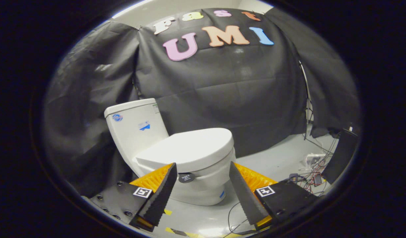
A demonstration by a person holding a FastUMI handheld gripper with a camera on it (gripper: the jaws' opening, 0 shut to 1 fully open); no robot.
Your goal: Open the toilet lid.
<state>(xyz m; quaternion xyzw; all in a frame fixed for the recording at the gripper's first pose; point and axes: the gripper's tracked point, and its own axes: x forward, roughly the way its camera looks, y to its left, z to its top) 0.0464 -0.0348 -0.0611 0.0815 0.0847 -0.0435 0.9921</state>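
tongs (203, 170) spread wide, empty; closed toilet lid (193, 145) just ahead, between fingertips; cistern (135, 124) behind.

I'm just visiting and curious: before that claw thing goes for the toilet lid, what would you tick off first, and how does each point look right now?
1. Lid is down flat on the bowl, so there is something to lift: ok.
2. Gripper is open, its two fingers spread wide with nothing between them: ok.
3. Fingers are lined up with the lid's front rim, which sits just ahead of them: ok.
4. Fingers are touching the lid: not ok, they are apart from it.
5. Room behind the lid to swing up against the tank: ok, nothing rests on the lid.
6. Loose cables on the floor lie off beside the toilet, away from the path: ok.
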